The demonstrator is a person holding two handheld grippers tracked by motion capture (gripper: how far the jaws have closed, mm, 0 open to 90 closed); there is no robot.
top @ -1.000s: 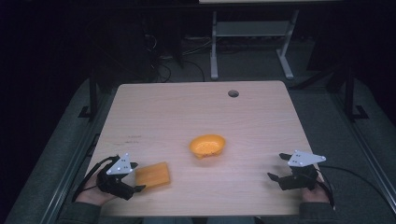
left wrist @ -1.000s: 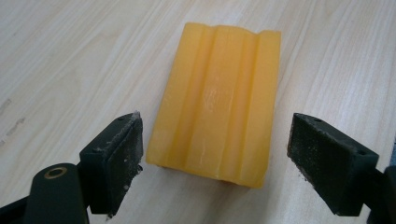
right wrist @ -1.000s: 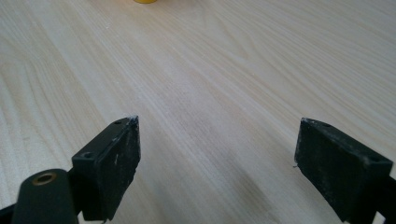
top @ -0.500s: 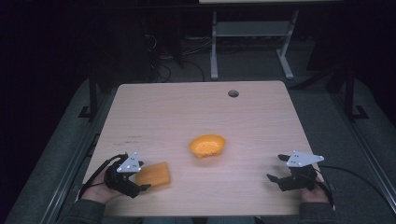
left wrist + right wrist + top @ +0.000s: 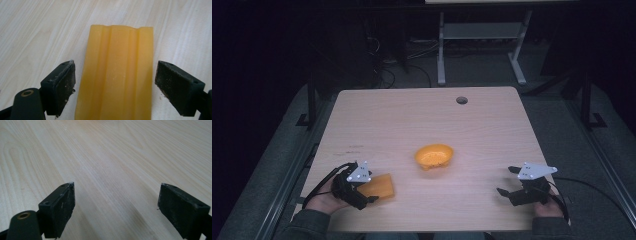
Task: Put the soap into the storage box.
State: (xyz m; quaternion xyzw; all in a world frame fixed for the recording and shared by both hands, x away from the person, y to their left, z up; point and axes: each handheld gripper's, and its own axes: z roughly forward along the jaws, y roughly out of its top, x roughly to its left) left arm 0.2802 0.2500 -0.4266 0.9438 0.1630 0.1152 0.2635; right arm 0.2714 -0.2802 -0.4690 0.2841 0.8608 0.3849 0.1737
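Orange ridged rubbery slab (image 5: 116, 75) lies flat on the pale wooden table (image 5: 402, 120), close to its near left corner, and my left gripper (image 5: 369, 192) sits right over its near end. From the left gripper view I see the slab running lengthwise up between the two black jaws, which stand apart on either side of it; the left one is just beside the slab's edge, the right one clear of it, so nothing is clamped. Shallow grooves run along the slab's top face. My right gripper (image 5: 506, 181) rests on the table near the near right corner, well apart from the slab, and its own view shows its jaws (image 5: 116, 210) wide apart over bare wood. A small orange bowl (image 5: 434, 156) sits between the two grippers, a little farther up the table. Beyond it, near the far edge, is a round cable hole (image 5: 461, 100).
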